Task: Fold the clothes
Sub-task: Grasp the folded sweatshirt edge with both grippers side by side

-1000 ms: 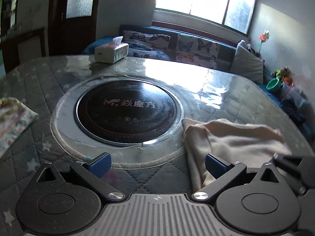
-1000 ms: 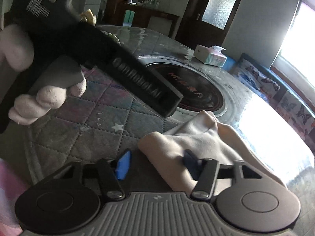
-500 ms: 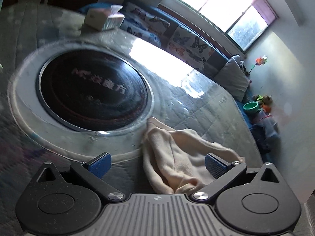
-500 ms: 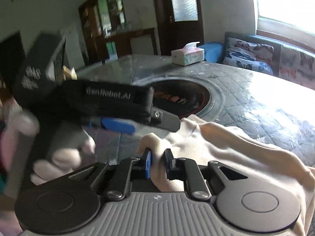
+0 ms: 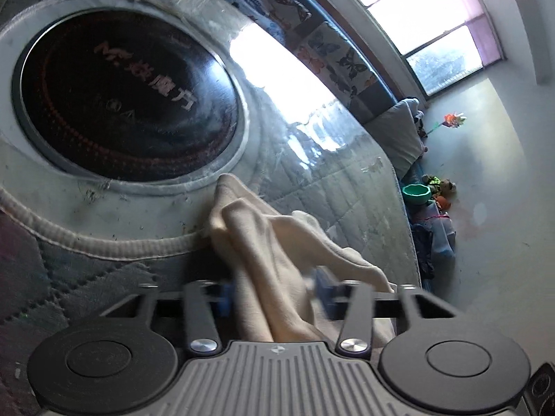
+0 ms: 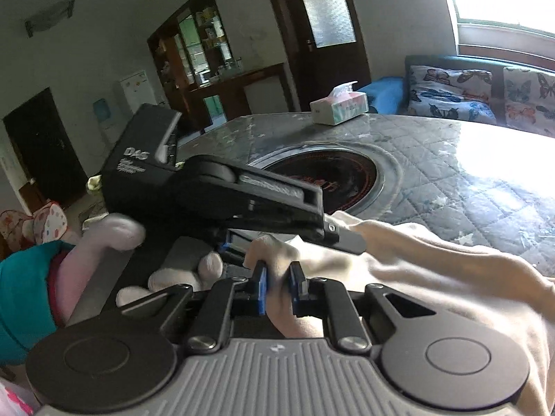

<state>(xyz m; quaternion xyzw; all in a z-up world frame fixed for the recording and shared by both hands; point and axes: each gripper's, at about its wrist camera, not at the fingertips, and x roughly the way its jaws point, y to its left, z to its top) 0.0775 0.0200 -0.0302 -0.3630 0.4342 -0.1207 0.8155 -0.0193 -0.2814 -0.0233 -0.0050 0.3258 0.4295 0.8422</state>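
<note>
Left gripper (image 5: 274,293), blurred, had just been closing around a cream garment (image 5: 277,242); contact of its pads could not be made out. Right gripper (image 6: 279,287) was clamped narrowly on a garment fold. The garment was draped over the quilted table (image 6: 468,173) beside the black hotplate (image 5: 121,97), its far end cut off.

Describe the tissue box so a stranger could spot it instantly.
Start at the quilted table with the round black cooktop set into it. Beyond the cooktop, at the table's far edge, stands the tissue box: pale, boxy, a white tissue poking out the top.
</note>
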